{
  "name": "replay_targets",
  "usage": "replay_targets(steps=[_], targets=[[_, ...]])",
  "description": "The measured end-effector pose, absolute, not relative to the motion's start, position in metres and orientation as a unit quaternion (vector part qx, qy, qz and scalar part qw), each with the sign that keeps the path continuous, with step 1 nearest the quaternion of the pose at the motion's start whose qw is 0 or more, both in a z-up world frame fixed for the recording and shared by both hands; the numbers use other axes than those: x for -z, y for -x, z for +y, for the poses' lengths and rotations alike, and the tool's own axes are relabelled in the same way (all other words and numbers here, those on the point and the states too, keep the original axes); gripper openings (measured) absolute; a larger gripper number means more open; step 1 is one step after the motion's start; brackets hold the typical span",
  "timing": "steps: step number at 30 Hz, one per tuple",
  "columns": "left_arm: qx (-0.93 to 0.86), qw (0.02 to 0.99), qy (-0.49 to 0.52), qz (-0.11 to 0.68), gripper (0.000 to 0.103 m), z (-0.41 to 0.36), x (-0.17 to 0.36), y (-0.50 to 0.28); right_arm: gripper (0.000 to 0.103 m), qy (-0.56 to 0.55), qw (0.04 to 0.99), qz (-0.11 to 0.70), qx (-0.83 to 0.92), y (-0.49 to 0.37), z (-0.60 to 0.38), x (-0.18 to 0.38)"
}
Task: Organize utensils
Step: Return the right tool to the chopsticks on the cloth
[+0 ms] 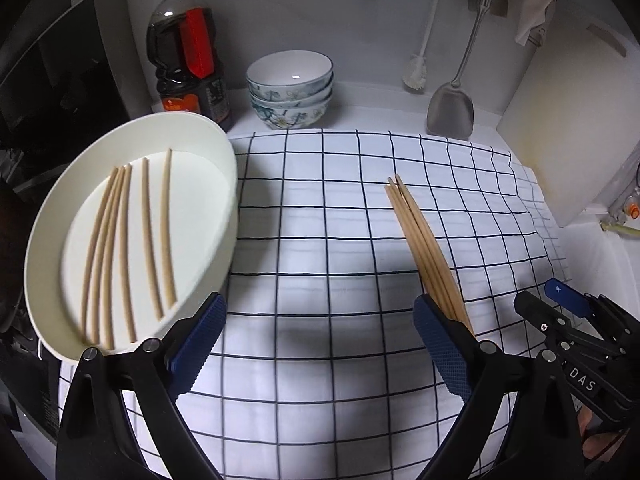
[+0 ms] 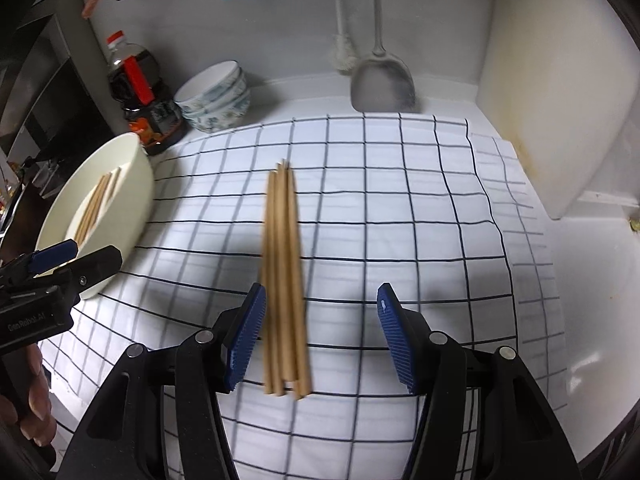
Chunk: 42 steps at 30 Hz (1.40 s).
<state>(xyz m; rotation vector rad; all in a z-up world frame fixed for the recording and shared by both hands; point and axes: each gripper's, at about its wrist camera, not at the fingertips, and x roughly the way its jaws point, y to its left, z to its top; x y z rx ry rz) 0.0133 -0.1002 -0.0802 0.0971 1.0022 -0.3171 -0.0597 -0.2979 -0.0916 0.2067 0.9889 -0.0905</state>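
A bundle of several wooden chopsticks (image 2: 282, 260) lies on the checked cloth (image 2: 400, 220). It sits between the fingers of my right gripper (image 2: 322, 292), close to the left pad; the jaws stand open and do not press on it. In the left wrist view the same bundle (image 1: 424, 248) runs behind my right finger. My left gripper (image 1: 320, 304) is wide open over bare cloth. A white plate (image 1: 200, 200) at its left holds several more chopsticks (image 1: 120, 248); its rim passes behind the left finger. The right wrist view shows the left gripper (image 2: 76, 258) in front of that plate (image 2: 128, 208).
Along the back wall stand a dark oil bottle (image 1: 184, 52), a stack of patterned bowls (image 1: 290, 88), a dish brush (image 1: 416, 76) and a hanging metal spatula (image 1: 450, 112). A white cutting board (image 1: 568, 140) leans at the right. A hand (image 2: 36, 396) holds the left gripper's handle.
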Motion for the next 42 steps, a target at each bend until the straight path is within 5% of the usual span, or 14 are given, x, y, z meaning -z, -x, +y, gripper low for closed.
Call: replay_targets(steps=[18,42], targets=[[0.125,0.854,-0.049,0.502,0.093,-0.132,0.133,-0.030,0.056,-0.078,0.868,0.490,0.000,0.017,-0.302,0.153],[0.135,0.845,-0.043,0.517,0.093,-0.153,0.152,-0.037,0.055,-0.015,0.876,0.482,0.012,0.009,-0.312,0.163]])
